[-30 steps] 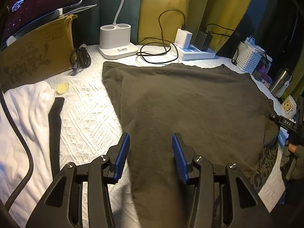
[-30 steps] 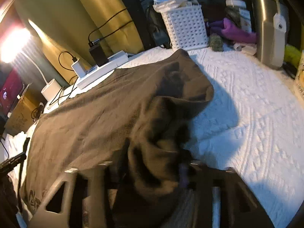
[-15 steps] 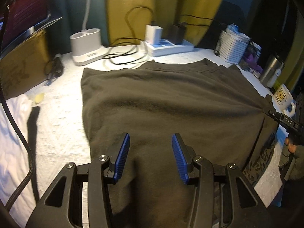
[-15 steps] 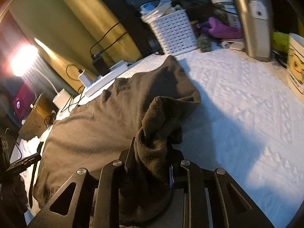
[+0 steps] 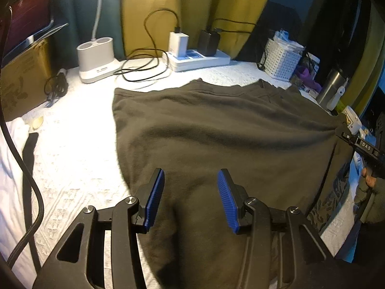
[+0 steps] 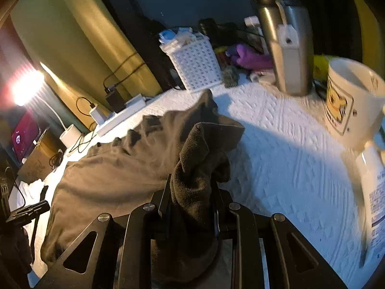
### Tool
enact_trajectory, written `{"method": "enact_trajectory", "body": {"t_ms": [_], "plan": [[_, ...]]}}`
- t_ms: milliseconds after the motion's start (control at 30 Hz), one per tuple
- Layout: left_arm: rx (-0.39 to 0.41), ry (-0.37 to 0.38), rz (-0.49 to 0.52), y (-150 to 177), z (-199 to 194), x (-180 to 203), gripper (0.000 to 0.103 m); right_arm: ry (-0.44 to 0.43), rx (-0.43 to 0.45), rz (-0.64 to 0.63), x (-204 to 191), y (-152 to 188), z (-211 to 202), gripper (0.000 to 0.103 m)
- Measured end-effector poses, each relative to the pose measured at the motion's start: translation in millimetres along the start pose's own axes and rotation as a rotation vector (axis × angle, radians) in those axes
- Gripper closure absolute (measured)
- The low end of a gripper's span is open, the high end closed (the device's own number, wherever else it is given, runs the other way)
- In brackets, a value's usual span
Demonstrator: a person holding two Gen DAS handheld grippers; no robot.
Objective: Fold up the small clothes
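A dark olive garment (image 5: 228,132) lies spread on the white textured cover (image 5: 72,168). My left gripper (image 5: 191,192) hovers over the garment's near edge, open, with nothing between its blue pads (image 5: 154,197). In the right wrist view my right gripper (image 6: 190,192) is shut on a bunched corner of the garment (image 6: 120,168), and the cloth hides its fingertips. That corner is raised off the cover. From the left wrist view the right gripper (image 5: 356,142) pulls the garment's right edge taut, with a person's hand (image 5: 370,187) behind it.
Along the back stand a lamp base (image 5: 97,59), a power strip with chargers and cables (image 5: 199,59) and a white basket (image 5: 281,60). A steel flask (image 6: 286,53) and a mug (image 6: 351,101) stand at the right. A cardboard box (image 5: 21,79) and white cloth (image 5: 12,156) are at the left.
The left gripper has shifted right, so both its fingers now hang over the garment. The right gripper has shut on the bunched corner and lifted it, coming nearer the mug and flask.
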State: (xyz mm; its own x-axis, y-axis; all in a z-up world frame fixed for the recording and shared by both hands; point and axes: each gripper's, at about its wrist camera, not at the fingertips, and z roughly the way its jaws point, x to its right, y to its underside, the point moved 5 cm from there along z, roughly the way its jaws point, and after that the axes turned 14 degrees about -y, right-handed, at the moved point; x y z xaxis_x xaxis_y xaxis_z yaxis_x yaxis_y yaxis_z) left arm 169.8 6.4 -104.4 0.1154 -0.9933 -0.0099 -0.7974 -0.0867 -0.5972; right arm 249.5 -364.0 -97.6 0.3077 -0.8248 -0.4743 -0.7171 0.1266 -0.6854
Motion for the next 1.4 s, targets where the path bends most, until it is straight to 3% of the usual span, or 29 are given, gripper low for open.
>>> {"method": "enact_trajectory", "body": {"t_ms": [233,433,700,1033,1200,1267,1333,1400], "plan": [[0.058,0.002,-0.068,2.1,-11.0,-35.3,0.057,-0.017,0.032,-0.130,-61.2,-31.7,1.3,0.079],[0.108,0.016,-0.105,4.8,-18.0,-66.1,0.057,-0.085,-0.013,-0.320,-157.2,-37.8,34.2,0.079],[0.143,0.034,-0.142,18.4,-25.3,-99.0,0.057,-0.196,-0.180,-0.467,-255.9,15.7,96.0,0.079],[0.142,0.019,-0.203,40.8,-29.7,-132.7,0.056,-0.204,-0.387,-0.556,-303.5,100.4,147.5,0.079],[0.154,0.019,-0.199,44.0,-36.1,-131.7,0.055,-0.195,-0.417,-0.573,-312.1,115.0,148.0,0.069],[0.162,0.017,-0.193,43.5,-39.9,-129.6,0.055,-0.225,-0.425,-0.569,-317.3,120.5,144.4,0.045],[0.170,0.014,-0.188,41.9,-43.6,-127.5,0.055,-0.268,-0.437,-0.576,-324.2,128.9,138.8,0.036],[0.181,0.011,-0.181,38.4,-48.4,-123.6,0.055,-0.310,-0.438,-0.576,-329.5,133.6,129.5,0.035]]}}
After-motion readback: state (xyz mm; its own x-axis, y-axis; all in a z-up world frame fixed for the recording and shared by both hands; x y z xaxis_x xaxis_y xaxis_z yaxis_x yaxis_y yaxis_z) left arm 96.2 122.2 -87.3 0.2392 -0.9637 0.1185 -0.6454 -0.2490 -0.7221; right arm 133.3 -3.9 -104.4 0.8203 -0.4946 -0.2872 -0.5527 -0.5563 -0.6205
